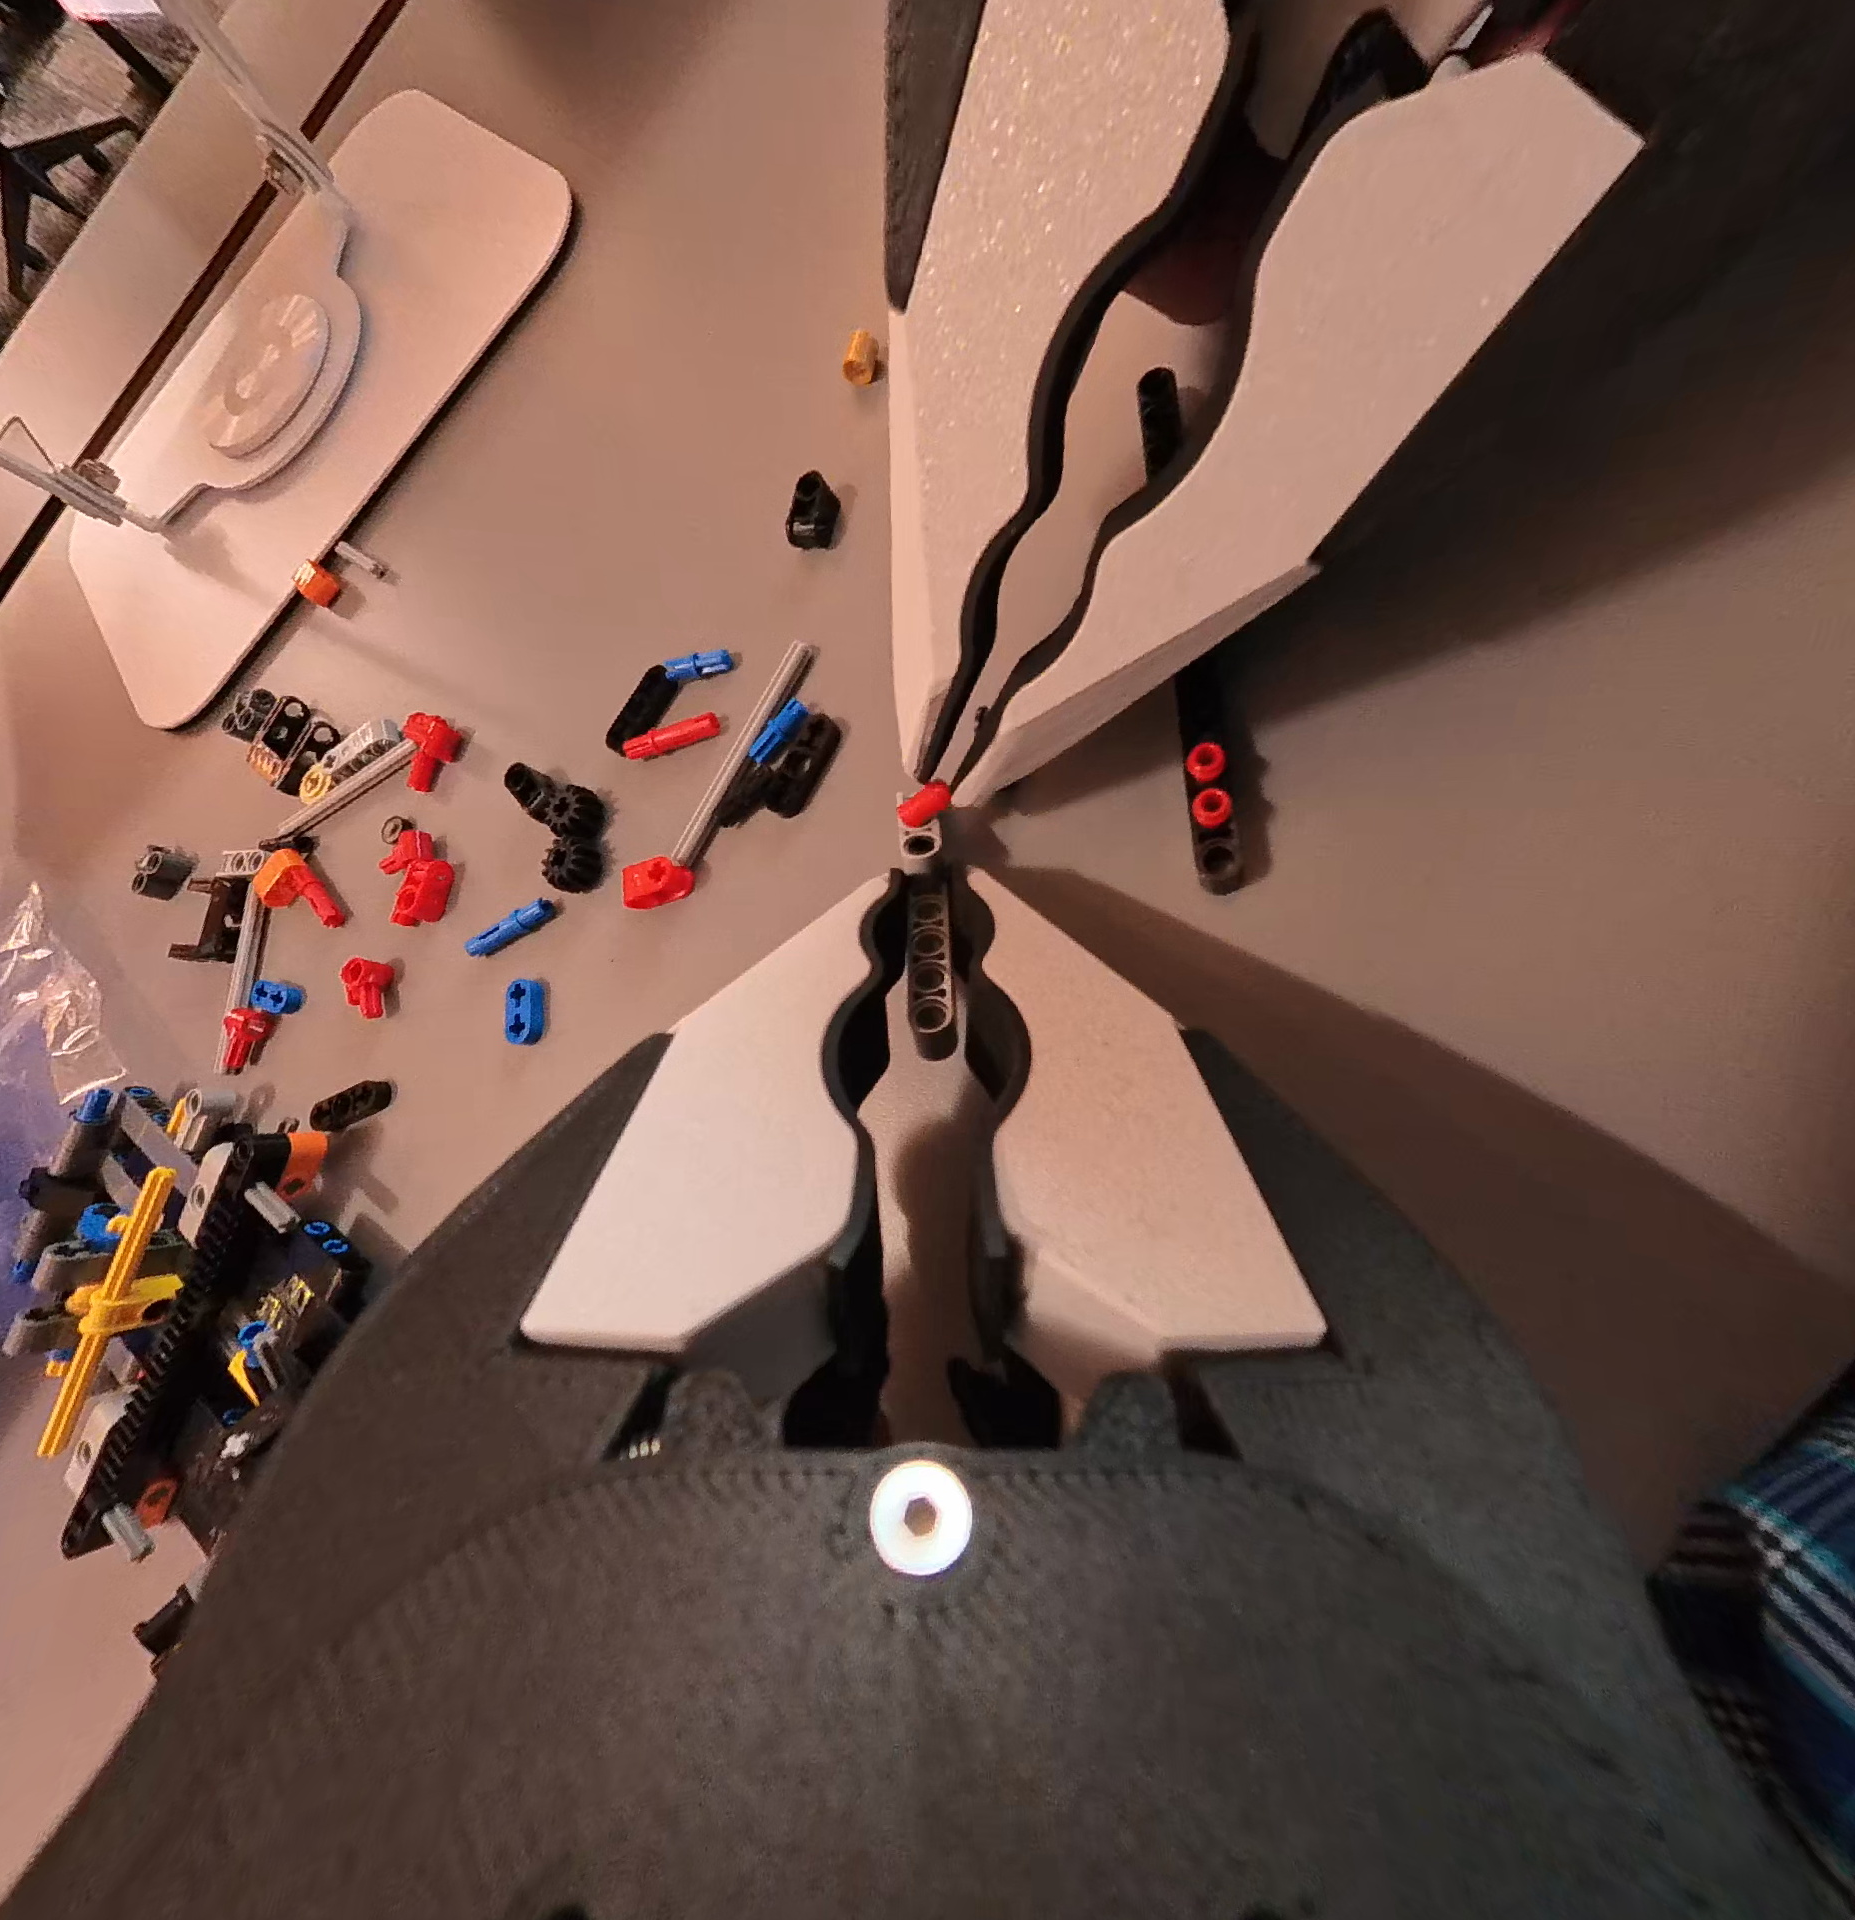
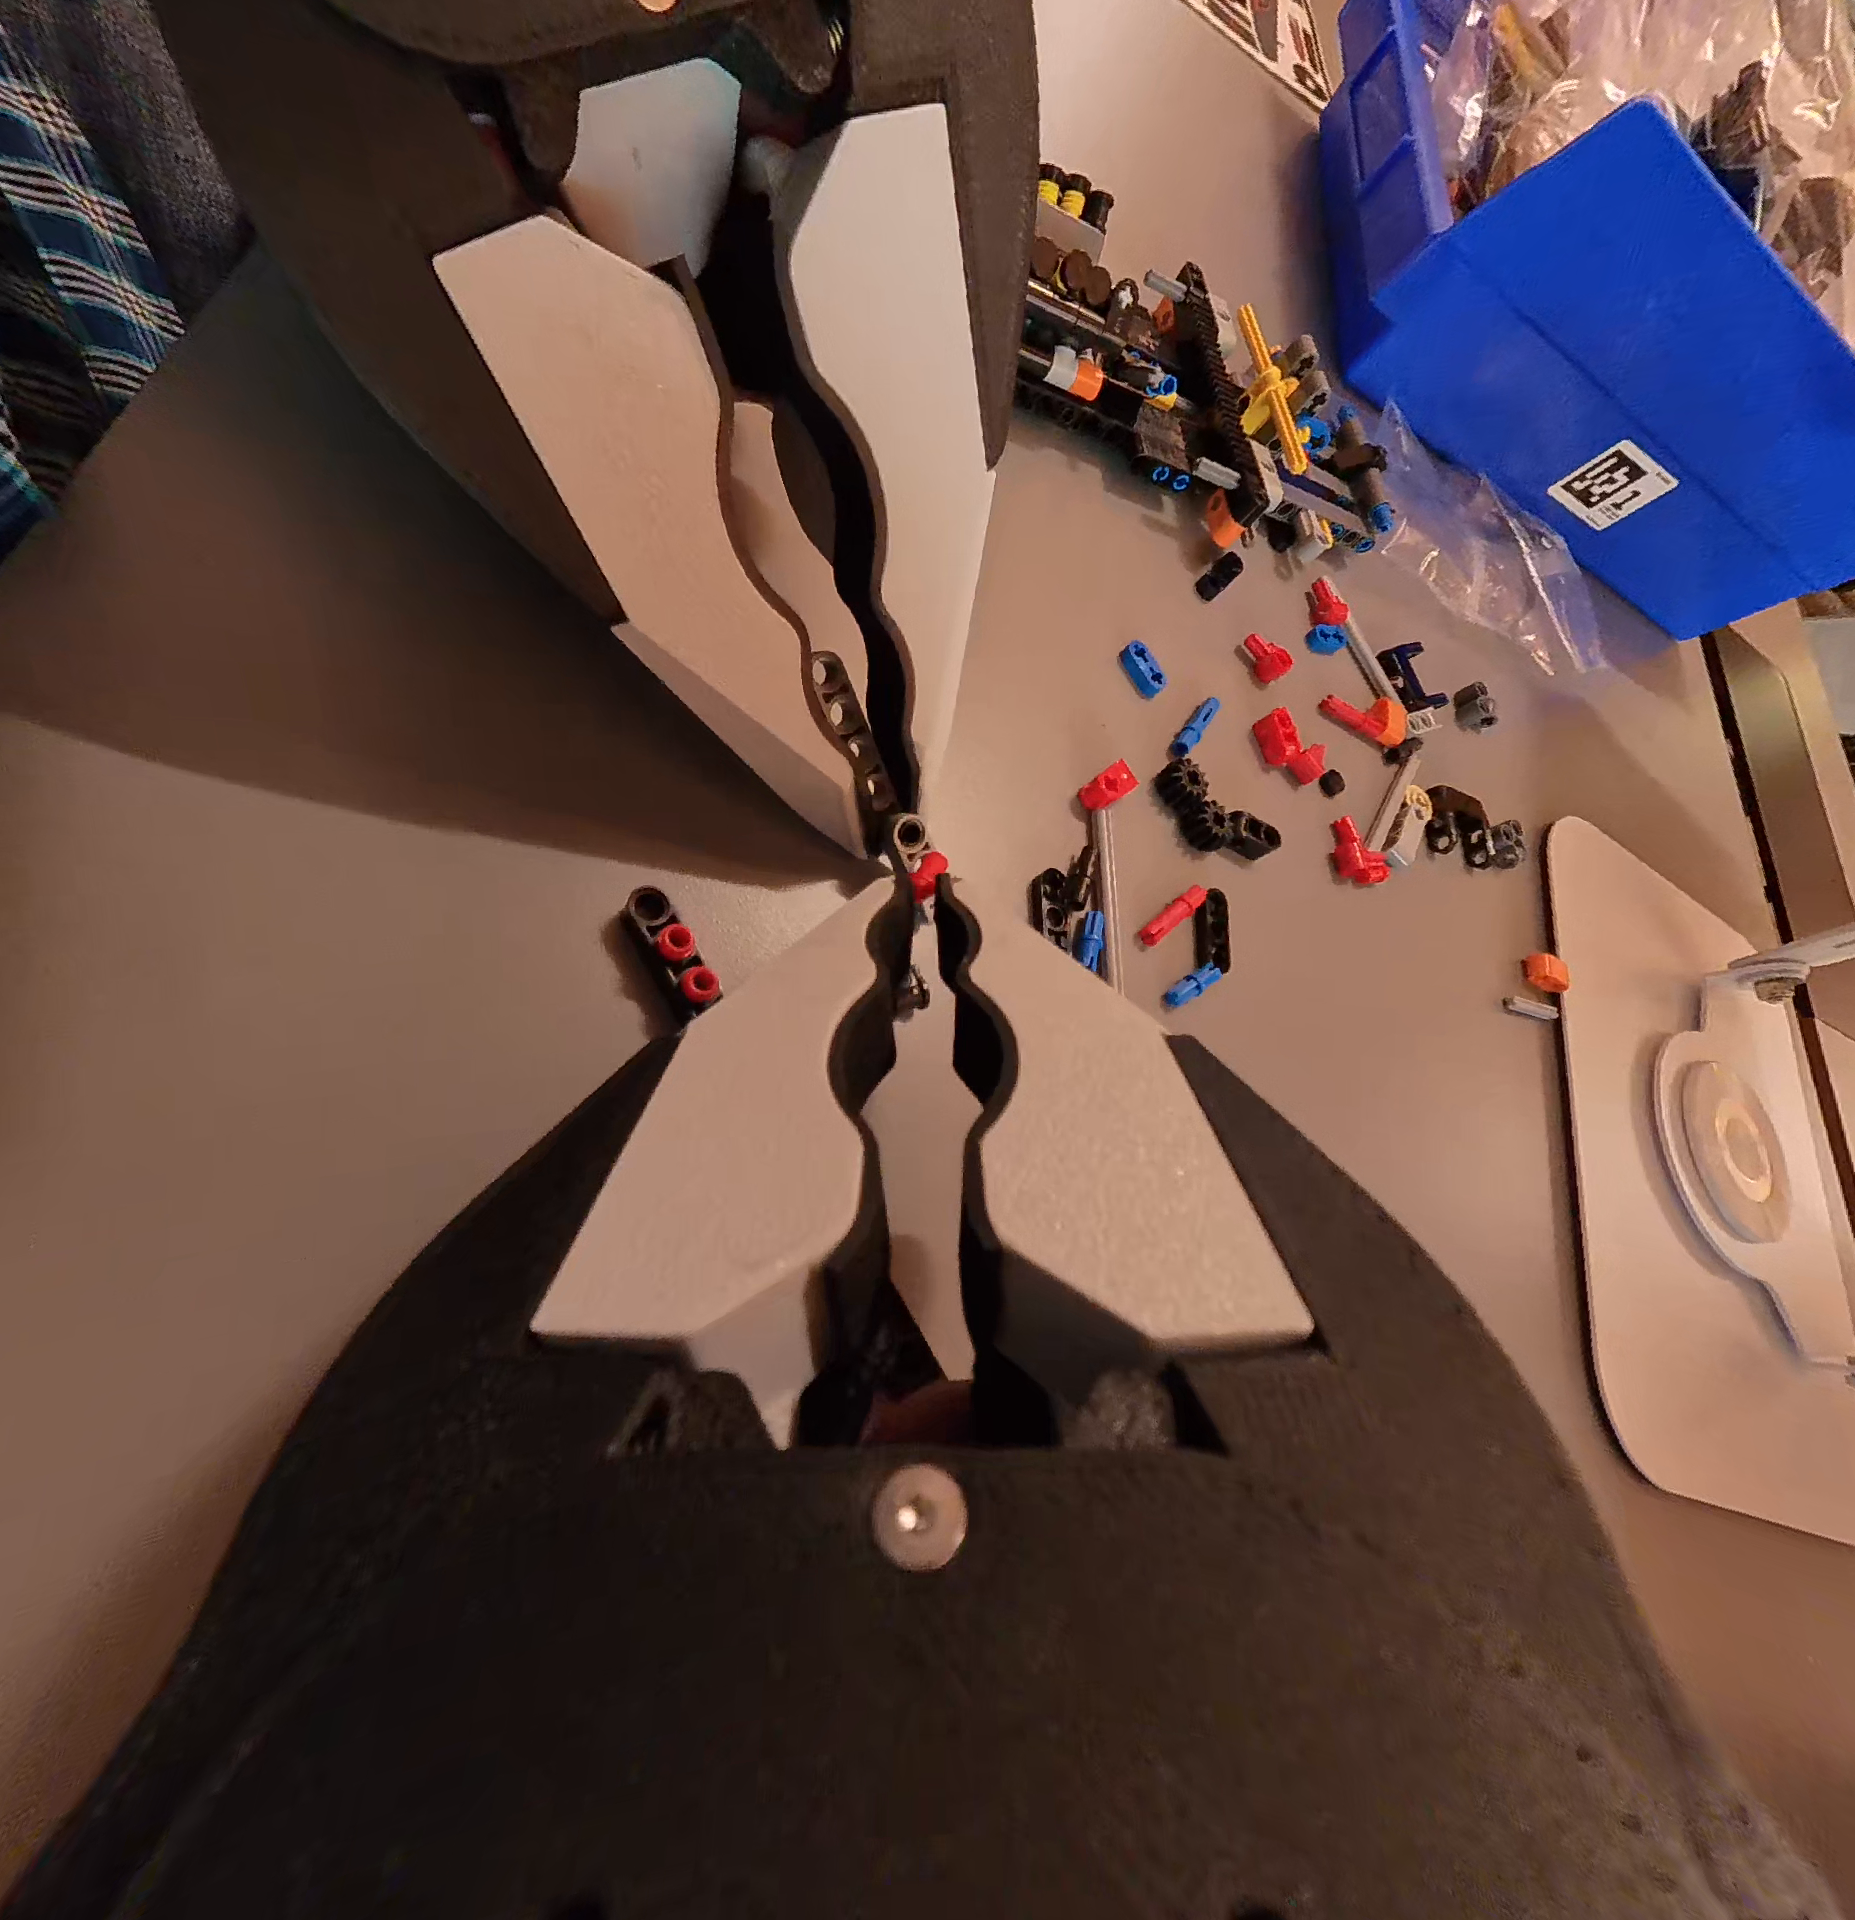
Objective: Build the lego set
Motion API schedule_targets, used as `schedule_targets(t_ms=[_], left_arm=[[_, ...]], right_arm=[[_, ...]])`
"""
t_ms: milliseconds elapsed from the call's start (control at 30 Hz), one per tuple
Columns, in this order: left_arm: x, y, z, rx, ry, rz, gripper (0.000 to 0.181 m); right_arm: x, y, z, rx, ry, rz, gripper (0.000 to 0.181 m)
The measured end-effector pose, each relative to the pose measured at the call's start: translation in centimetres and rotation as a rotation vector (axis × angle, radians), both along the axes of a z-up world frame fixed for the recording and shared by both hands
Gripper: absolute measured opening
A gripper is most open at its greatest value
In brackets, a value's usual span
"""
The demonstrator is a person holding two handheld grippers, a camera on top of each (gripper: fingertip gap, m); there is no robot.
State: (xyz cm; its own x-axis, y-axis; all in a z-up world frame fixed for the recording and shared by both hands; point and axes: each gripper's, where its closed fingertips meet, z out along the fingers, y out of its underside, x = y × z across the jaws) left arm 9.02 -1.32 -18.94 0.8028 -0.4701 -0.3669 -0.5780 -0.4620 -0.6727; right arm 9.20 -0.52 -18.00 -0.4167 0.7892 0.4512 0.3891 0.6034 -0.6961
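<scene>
Left gripper (image 1: pixel 928 883) is clamped on a dark grey holed beam (image 1: pixel 931 977) tipped by a light grey connector (image 1: pixel 920 837); right gripper (image 2: pixel 925 894), nearly closed, pinches a red pin (image 2: pixel 927 871) against it, above the table (image 2: pixel 279 1039) centre

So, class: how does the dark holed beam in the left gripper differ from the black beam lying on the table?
The held beam is dark grey and clamped in the left gripper; the black beam lies loose on the table. The held beam's visible holes are empty; the black beam carries two red pins. Both are long, holed strips.
</scene>
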Motion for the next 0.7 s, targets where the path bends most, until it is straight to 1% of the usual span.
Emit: schedule_targets(t_ms=[700], left_arm=[[-0.06, -0.20, 0.09, 0.001, 0.002, -0.002, 0.006]], right_arm=[[-0.29, -0.04, -0.07, -0.016, -0.017, -0.002, 0.002]])
